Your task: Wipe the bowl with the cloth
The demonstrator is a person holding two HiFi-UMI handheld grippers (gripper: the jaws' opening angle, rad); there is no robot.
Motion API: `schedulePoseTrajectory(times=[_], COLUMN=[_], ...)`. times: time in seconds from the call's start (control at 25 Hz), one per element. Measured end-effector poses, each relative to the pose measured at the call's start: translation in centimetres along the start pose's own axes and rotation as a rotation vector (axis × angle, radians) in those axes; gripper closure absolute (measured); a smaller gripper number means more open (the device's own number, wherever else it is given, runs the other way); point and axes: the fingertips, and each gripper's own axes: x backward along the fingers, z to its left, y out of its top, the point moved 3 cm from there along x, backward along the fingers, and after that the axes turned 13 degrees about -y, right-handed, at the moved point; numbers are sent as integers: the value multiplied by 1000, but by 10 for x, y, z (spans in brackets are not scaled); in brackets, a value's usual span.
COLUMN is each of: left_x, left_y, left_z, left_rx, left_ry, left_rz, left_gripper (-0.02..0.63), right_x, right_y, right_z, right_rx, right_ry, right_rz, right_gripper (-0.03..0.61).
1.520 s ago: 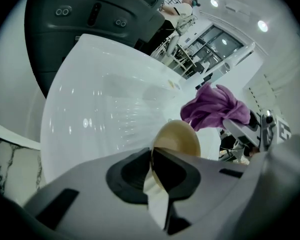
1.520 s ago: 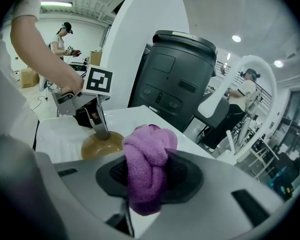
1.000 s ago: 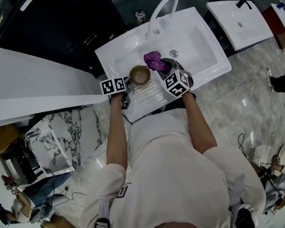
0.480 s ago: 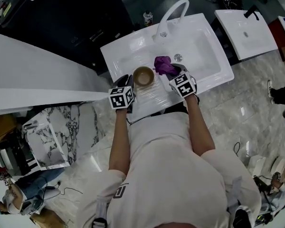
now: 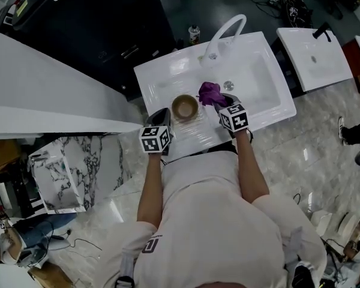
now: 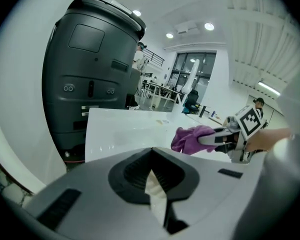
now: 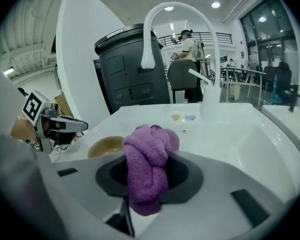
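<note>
Cloth (image 7: 149, 151) in right tongs (image 5: 219, 99), beside bowl (image 5: 184, 107)

**Right gripper view:** The lower end of the cloth (image 7: 150, 154) is lost down between the jaws of the right gripper (image 7: 146, 181). The bowl (image 7: 106, 146) shows its left part only; the rest lies behind the cloth and the gripper body.

**Left gripper view:** The left gripper (image 6: 152, 173) shows a thin pale sliver between its jaws. Whether they touch cannot be confirmed.

**Head view:**
- Both pairs of jaws sit hidden under the grippers' own bodies.
- A bottle (image 5: 194, 33) beyond the far rim of the sink (image 5: 168, 77) is too small to identify.
- A person's shoe (image 5: 354, 143) is cut off at the right edge.
</note>
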Motion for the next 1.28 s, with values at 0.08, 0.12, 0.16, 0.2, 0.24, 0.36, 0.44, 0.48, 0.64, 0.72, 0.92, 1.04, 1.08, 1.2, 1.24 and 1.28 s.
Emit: schedulePoseTrajectory(times=[0.08,0.12,0.16,0.2,0.24,0.36,0.44,0.48,0.64,0.72,0.92,1.04,1.08,1.2,1.24,1.28], left_x=[0,0,0,1,1,3,1,0,-2,-2,-4,-4,-4,-6,-6,-6], left_y=[1,1,1,0,-1,-4,-5,-5,-5,-5,-12,-13,-13,-15,-16,-16], left_z=[1,0,-1,-1,-2,-1,-2,-3,-6,-6,-7,-7,-7,-7,-8,-8], left_rx=[-9,-15,-19,-17,-5,31,17,10,-11,-27,-25,-35,-35,-18,-14,-13], left_ry=[1,-2,-7,-16,-25,-35,-32,-33,-48,-56,-65,-63,-63,-73,-76,-79], left_rz=[-7,-10,-15,-24,-38,-67,-61,-57,-58,-64,-50,-44,-42,-38,-37,-38], left_gripper=[606,606,606,606,606,606,607,606,606,606,606,606,606,606,606,606], right_x=[-2,-3,-3,-3,-3,-3,-3,-2,-1,-2,-3,-2,-2,-2,-2,-3], right_y=[0,0,-2,-5,-8,-15,-16,-16,-13,-12,-12,-11,-11,-12,-13,-14], right_z=[1,1,3,4,6,13,14,13,10,9,11,12,12,12,13,13], right_rx=[-3,-4,-1,7,20,54,60,61,52,52,63,71,72,65,64,66], right_ry=[-5,-10,-15,-17,-19,-11,-5,-6,-14,-16,-9,-6,-6,-7,-6,-5], right_rz=[-9,-12,-11,-5,4,23,21,20,11,10,9,4,3,5,7,9], right_gripper=[469,469,469,469,469,469,469,469,469,469,469,469,469,469,469,469])
